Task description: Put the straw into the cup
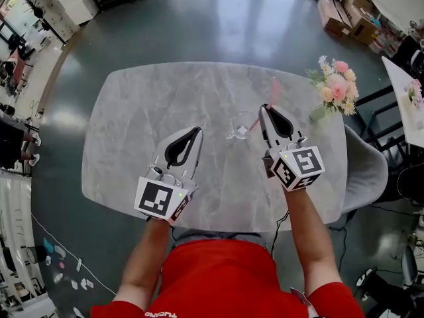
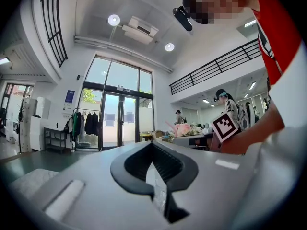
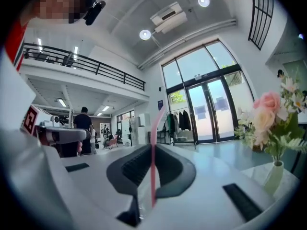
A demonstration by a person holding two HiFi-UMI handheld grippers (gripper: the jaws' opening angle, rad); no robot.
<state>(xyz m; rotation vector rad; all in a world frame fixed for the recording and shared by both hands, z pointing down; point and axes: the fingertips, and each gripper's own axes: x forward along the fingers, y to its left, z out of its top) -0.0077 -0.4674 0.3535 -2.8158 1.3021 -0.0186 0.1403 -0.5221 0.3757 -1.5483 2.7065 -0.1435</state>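
Your left gripper (image 1: 196, 132): held near your body, jaws pointing forward and slightly right, closed on thin clear strip (image 2: 157, 186). Your right gripper (image 1: 266, 108): held farther forward than left, jaws pressed together on pink straw (image 3: 153, 169), which stood upright between them. Marker cube on each gripper faced up toward your head. Both forearms were bare, stretched forward, roughly parallel and well apart. Red sleeves at your shoulders.

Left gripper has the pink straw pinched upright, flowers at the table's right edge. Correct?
No. The right gripper pinches the pink straw upright between its fingers, as the right gripper view shows; the left gripper holds only a clear wrapper. The flowers do stand at the table's right edge.
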